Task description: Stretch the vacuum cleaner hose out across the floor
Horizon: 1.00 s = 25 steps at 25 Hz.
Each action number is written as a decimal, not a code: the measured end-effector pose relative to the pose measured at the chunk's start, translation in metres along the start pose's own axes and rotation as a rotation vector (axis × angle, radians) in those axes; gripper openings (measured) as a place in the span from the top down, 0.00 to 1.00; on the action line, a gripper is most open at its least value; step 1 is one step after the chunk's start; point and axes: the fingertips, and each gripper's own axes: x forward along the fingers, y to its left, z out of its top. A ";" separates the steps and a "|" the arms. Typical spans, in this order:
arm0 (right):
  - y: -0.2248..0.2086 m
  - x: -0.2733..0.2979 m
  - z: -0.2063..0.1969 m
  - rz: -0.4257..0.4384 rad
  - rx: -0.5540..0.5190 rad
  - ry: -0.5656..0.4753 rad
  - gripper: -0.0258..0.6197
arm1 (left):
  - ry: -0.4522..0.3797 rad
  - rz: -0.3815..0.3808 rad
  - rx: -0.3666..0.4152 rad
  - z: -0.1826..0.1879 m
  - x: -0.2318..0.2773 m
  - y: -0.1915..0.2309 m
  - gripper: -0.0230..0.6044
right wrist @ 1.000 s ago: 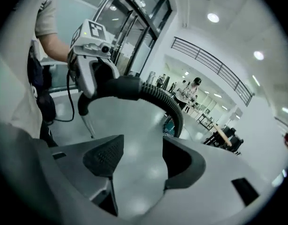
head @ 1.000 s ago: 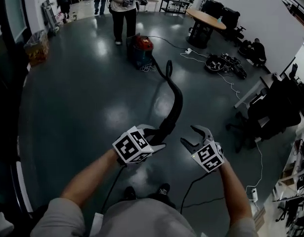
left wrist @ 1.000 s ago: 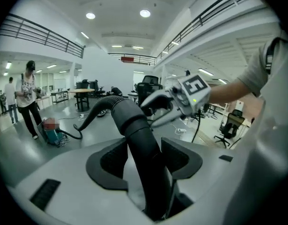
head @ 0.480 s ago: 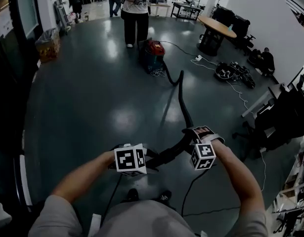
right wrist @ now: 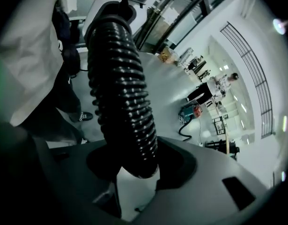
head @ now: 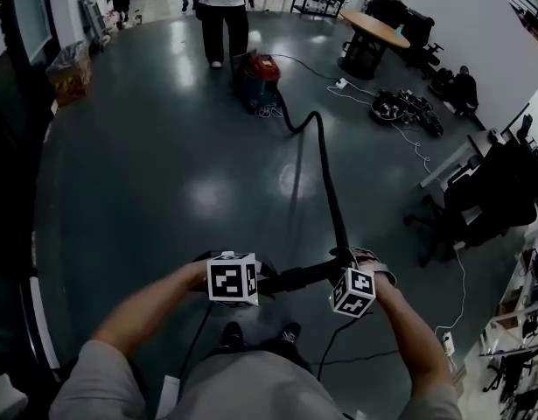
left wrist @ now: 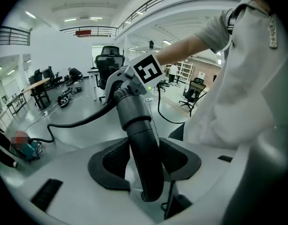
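Note:
A black ribbed vacuum hose (head: 326,175) runs almost straight across the dark floor from the red and teal vacuum cleaner (head: 254,79) toward me. My left gripper (head: 269,280) is shut on the smooth cuff (left wrist: 143,144) at the hose end and has just closed slightly further on it. The cuff lies crosswise in front of my body. My right gripper (head: 348,259) holds the ribbed part (right wrist: 121,97) just past the cuff. Its jaws have just been closing, with the hose between the pads. In the left gripper view the right gripper (left wrist: 134,78) shows farther up the hose.
A person (head: 221,11) stands just behind the vacuum cleaner. A round table (head: 370,31), a heap of cables (head: 401,109) and office chairs (head: 478,201) line the right side. A cardboard box (head: 67,73) sits at the left wall. My shoes (head: 290,332) are below the grippers.
The right gripper, open and free a second ago, came down onto the hose and closed round it. Both hands dropped lower and nearer my body. The hose's loop has drawn out straighter.

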 end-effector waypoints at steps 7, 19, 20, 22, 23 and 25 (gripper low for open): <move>0.048 0.006 -0.045 0.075 0.224 0.024 0.69 | 0.032 -0.026 -0.016 0.004 0.040 0.019 0.70; 0.141 -0.012 -0.115 0.144 0.610 0.014 0.69 | 0.082 0.039 -0.146 0.014 0.136 -0.017 0.70; 0.149 -0.014 -0.124 0.148 0.654 0.008 0.69 | 0.068 0.065 -0.173 0.017 0.144 -0.018 0.70; 0.160 -0.017 -0.137 0.160 0.730 -0.010 0.70 | 0.031 0.147 -0.243 0.023 0.153 -0.018 0.70; 0.164 -0.018 -0.142 0.164 0.760 -0.020 0.70 | 0.013 0.195 -0.286 0.025 0.156 -0.018 0.70; 0.173 -0.014 -0.154 0.170 0.819 -0.031 0.70 | -0.013 0.292 -0.368 0.025 0.164 -0.019 0.70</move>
